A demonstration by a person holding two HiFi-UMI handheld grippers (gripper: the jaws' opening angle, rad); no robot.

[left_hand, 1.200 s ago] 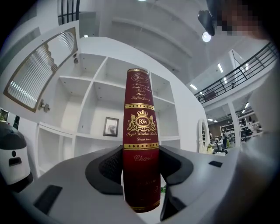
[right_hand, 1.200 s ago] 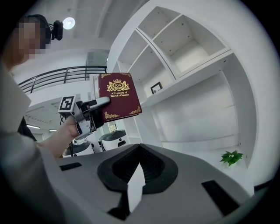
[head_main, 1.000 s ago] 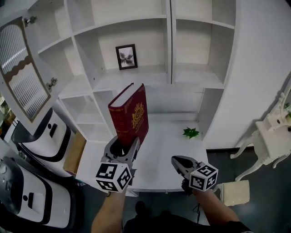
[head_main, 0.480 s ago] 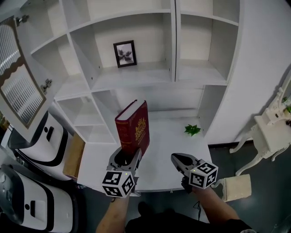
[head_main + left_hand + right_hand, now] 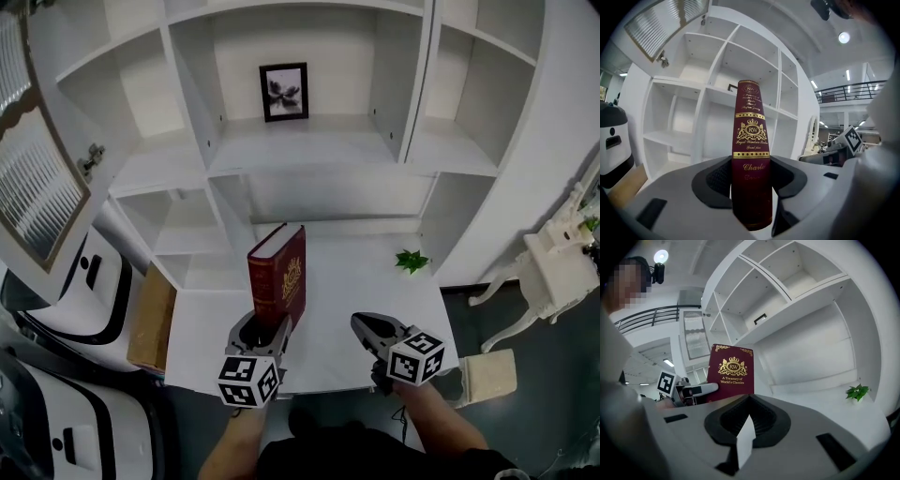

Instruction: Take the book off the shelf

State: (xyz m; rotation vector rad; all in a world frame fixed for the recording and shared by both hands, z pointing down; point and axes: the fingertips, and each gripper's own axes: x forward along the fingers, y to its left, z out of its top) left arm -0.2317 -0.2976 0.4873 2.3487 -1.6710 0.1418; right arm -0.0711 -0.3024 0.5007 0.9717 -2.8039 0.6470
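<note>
While white shelving [image 5: 412,84] rises behind a white counter [image 5: 347,281], one cubby holds a framed picture [image 5: 284,92] and a plant [image 5: 411,261] sits on the counter. The left gripper [image 5: 266,323] clamps the upright book [image 5: 278,277] low on its spine, over the counter. The right gripper [image 5: 357,322], jaws together and empty, is just beside it.

The right tongs [image 5: 748,397] point at the white shelves [image 5: 797,301], jaws meeting at the tips. To their left a red book [image 5: 731,373] stands upright in the left tongs [image 5: 705,389]. A green plant [image 5: 856,392] sits well off to the right.
</note>
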